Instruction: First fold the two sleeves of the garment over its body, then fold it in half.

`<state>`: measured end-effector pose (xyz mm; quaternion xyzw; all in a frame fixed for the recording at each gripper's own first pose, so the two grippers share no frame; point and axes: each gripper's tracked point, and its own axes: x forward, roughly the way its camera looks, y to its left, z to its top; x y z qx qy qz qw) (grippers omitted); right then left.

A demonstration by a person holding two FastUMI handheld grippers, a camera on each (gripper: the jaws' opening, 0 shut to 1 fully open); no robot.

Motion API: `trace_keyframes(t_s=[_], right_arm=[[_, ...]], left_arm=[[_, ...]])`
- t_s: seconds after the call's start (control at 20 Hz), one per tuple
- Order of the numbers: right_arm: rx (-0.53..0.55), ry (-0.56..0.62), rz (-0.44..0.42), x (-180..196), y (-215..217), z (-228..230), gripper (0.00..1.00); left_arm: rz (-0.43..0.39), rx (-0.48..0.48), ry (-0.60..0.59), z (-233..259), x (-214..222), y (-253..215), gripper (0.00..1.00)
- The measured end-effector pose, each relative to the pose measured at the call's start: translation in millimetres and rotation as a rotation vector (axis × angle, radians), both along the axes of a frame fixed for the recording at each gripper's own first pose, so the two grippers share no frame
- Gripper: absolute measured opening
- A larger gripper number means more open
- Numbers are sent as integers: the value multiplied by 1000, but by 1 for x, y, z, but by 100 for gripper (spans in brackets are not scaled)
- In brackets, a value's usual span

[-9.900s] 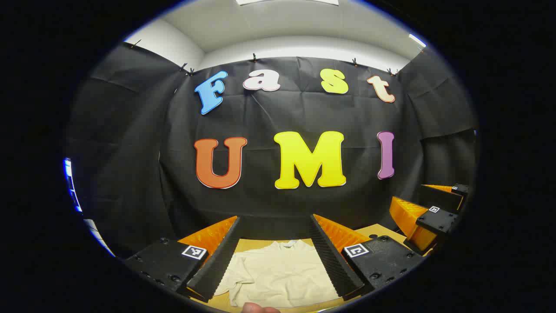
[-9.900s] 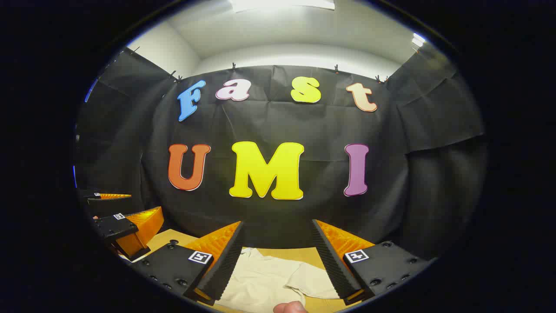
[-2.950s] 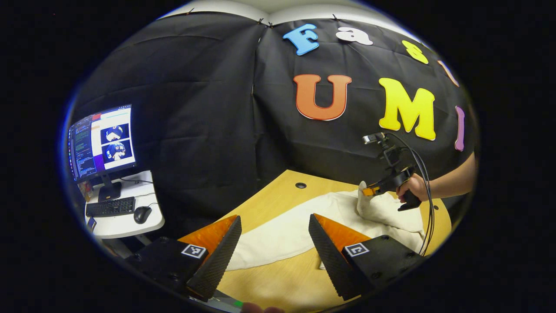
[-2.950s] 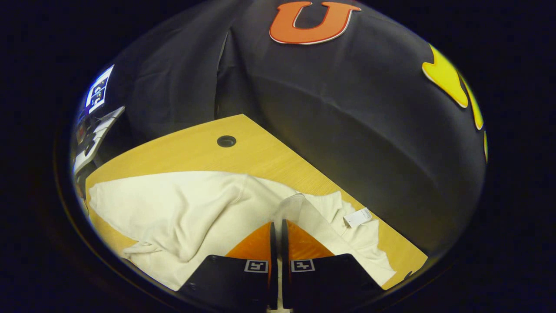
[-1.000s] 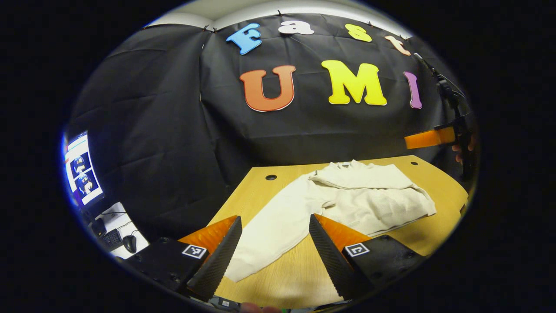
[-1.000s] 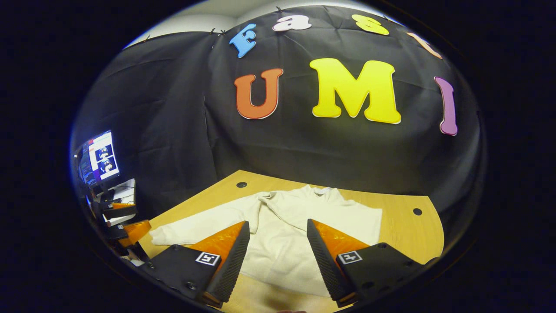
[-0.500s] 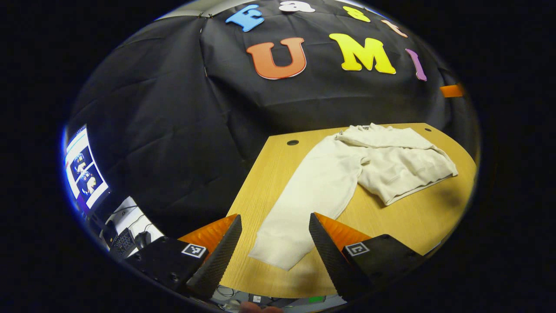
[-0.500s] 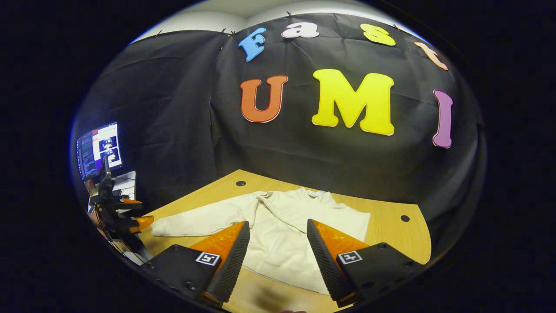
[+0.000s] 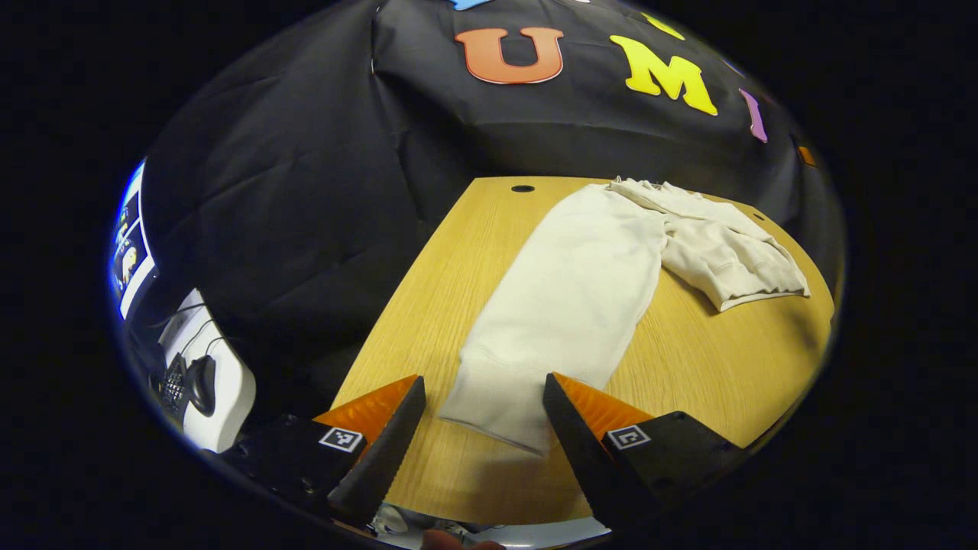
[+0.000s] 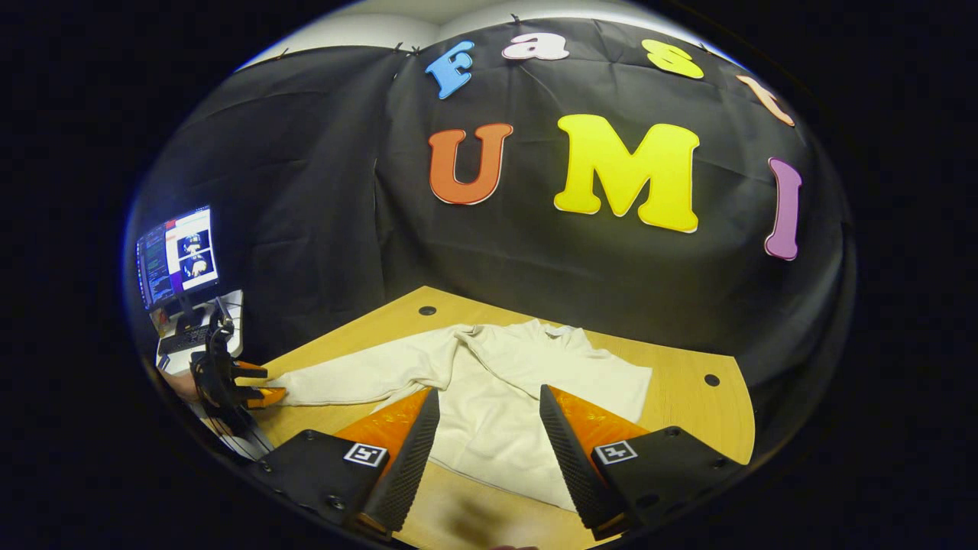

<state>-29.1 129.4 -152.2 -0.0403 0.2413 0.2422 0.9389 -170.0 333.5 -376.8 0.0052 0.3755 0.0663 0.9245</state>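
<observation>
A cream long-sleeved garment (image 10: 504, 389) lies on the wooden table (image 10: 688, 420). One sleeve is folded across its body (image 9: 726, 244). The other sleeve (image 9: 565, 305) stretches out flat toward the table's left edge, its cuff (image 9: 497, 416) just ahead of my left gripper (image 9: 477, 443), whose fingers stand wide apart on either side of it without touching. In the right gripper view that left gripper (image 10: 256, 384) sits at the cuff's end. My right gripper (image 10: 485, 451) hovers open above the garment's hem, nothing between its fingers.
A side desk with a monitor (image 10: 177, 256), keyboard and mouse (image 9: 202, 382) stands left of the table. Cable holes (image 9: 523, 188) (image 10: 712, 380) mark the table's far corners. Bare wood lies right of the outstretched sleeve.
My left gripper has dropped and moved in on the outstretched sleeve's cuff, which now lies between its open fingers. The right gripper has barely shifted and stays open above the garment.
</observation>
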Motion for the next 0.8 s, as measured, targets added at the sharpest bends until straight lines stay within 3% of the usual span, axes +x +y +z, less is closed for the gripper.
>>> trace_keyframes(t_s=[0.15,0.35,0.45,0.5,0.55,0.6,0.7,0.8], right_arm=[[-13,-9,5,-1,3,5,83],[-12,-24,40,-1,21,17,83],[-5,-20,53,-2,30,20,83],[-7,-22,61,-2,32,22,83],[-16,-25,68,-2,33,23,83],[-15,-30,74,-2,34,26,83],[-5,-40,72,-2,34,31,83],[-4,-34,73,-5,35,30,82]], left_arm=[[37,-84,-26,-4,0,-3,99],[-1,-84,-64,-4,3,-14,92],[-9,-97,-80,4,7,-23,67],[-3,-114,-87,4,10,-26,49],[13,-131,-87,4,10,-27,41],[30,-150,-88,5,10,-28,24],[50,-172,-91,5,12,-28,10],[49,-162,-62,6,11,-28,3]])
